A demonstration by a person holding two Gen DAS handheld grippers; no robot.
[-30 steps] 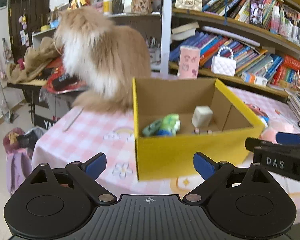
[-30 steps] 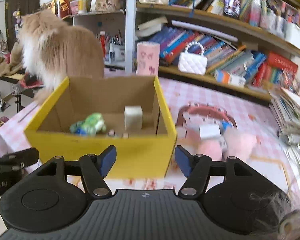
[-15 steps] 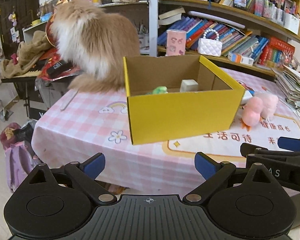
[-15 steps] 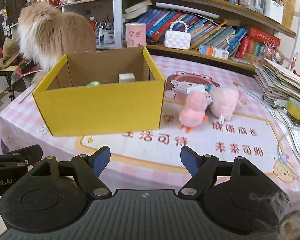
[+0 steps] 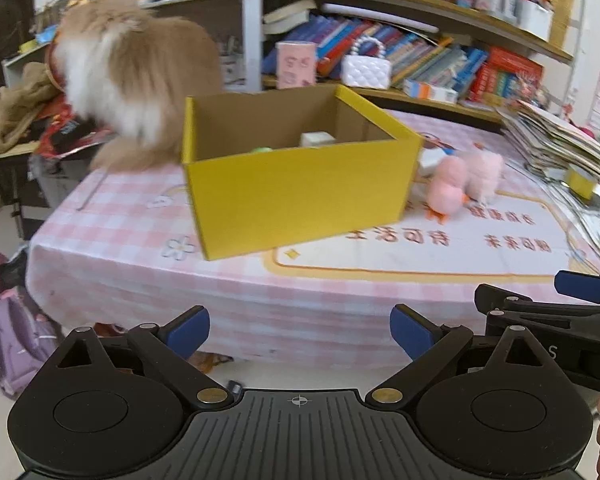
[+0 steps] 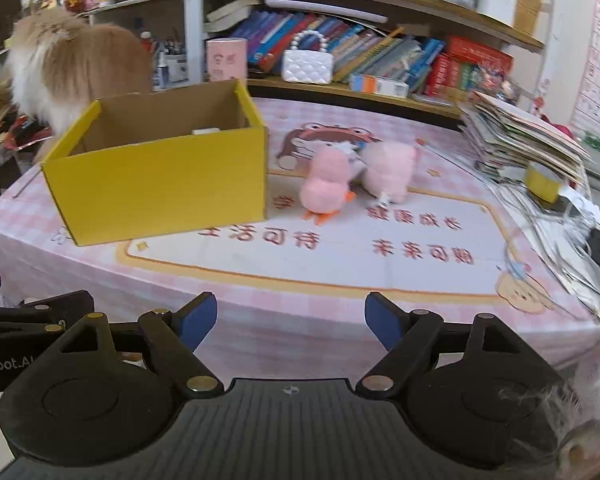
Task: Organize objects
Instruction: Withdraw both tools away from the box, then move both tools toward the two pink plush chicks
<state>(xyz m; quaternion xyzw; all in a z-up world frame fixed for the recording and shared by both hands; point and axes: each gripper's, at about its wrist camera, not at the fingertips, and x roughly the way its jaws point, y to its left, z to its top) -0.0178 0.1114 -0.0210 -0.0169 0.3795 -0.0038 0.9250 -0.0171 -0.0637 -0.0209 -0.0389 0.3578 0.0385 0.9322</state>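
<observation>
On the surface: yellow box left, pink duck plush just right.
Right claw: spread, empty (just been opening).
Left claw: spread, empty.

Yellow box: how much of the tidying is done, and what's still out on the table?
Done: the yellow box already holds a white block and something green. In hand: nothing; the left gripper and right gripper are both open and empty, short of the table. Left: the pink duck toy and the pink plush beside the box.
</observation>
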